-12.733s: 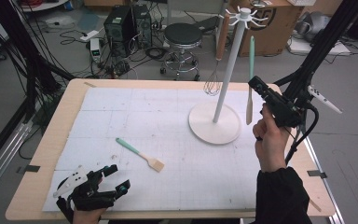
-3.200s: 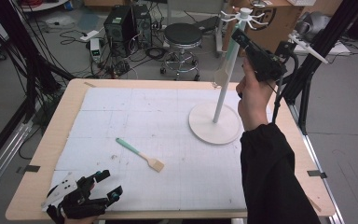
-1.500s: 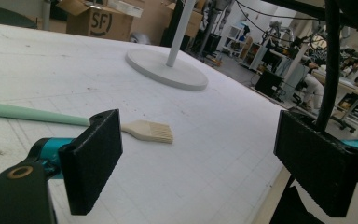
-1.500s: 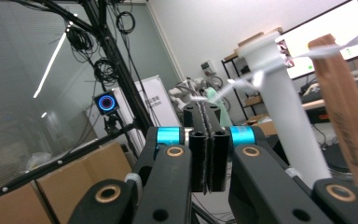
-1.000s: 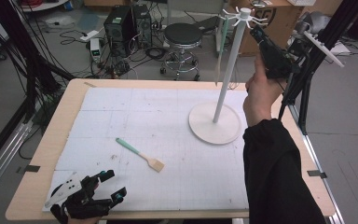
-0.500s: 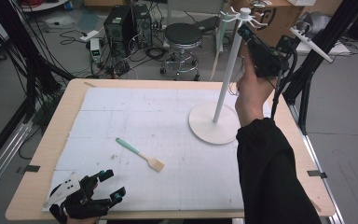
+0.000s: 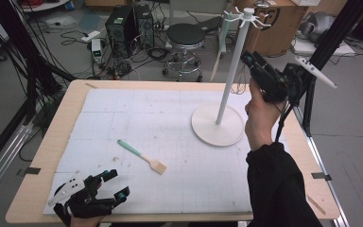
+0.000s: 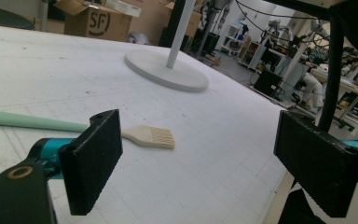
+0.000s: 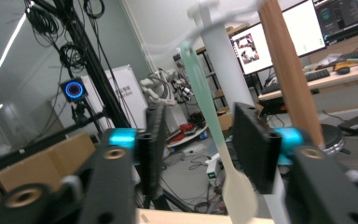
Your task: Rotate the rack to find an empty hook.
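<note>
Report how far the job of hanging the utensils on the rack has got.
Done, it seems: a green-handled spatula and a wooden-handled utensil hang by the rack post, though their hooks are blurred. In hand: nothing; the right gripper is open around the spatula. Left: the brush lies on the table, with the left gripper open near it.

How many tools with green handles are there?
2. One is the brush lying flat on the white mat. The other is the spatula hanging from the white stand. Others could be hidden behind the stand.
</note>
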### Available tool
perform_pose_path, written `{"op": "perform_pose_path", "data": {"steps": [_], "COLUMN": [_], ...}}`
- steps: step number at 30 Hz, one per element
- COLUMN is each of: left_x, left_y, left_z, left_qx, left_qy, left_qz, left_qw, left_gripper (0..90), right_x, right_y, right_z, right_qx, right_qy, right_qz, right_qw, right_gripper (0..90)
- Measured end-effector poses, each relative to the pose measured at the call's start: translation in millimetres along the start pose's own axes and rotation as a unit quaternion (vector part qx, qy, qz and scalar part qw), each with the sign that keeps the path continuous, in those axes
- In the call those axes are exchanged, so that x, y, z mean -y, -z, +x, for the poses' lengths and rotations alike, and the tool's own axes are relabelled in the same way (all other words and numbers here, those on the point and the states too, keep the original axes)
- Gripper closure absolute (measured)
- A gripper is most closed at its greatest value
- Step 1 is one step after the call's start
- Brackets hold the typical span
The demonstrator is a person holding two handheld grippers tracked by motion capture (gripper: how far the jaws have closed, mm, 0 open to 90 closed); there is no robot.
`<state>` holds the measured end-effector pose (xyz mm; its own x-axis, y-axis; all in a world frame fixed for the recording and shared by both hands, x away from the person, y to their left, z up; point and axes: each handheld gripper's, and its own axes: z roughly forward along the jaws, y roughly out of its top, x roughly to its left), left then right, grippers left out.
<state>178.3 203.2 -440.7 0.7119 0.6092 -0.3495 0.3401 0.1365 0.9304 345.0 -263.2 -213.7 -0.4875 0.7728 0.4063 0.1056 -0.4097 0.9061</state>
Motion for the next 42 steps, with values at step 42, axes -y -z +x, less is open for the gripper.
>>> {"op": "perform_pose_path", "data": {"steps": [42], "left_x": [0.2], "left_y": [-10.4], "left_z": [4.9], "left_qx": [0.004], "left_qy": [0.005], "left_qz": [0.000], "left_qw": [1.0000], "left_gripper": [15.9], "right_x": [131.9], "right_y": [100.9], "right_z": [-35.4], "right_qx": [-0.030], "right_qy": [0.051], "right_qz": [0.132], "right_qw": [0.9895], "right_gripper": [23.8]}}
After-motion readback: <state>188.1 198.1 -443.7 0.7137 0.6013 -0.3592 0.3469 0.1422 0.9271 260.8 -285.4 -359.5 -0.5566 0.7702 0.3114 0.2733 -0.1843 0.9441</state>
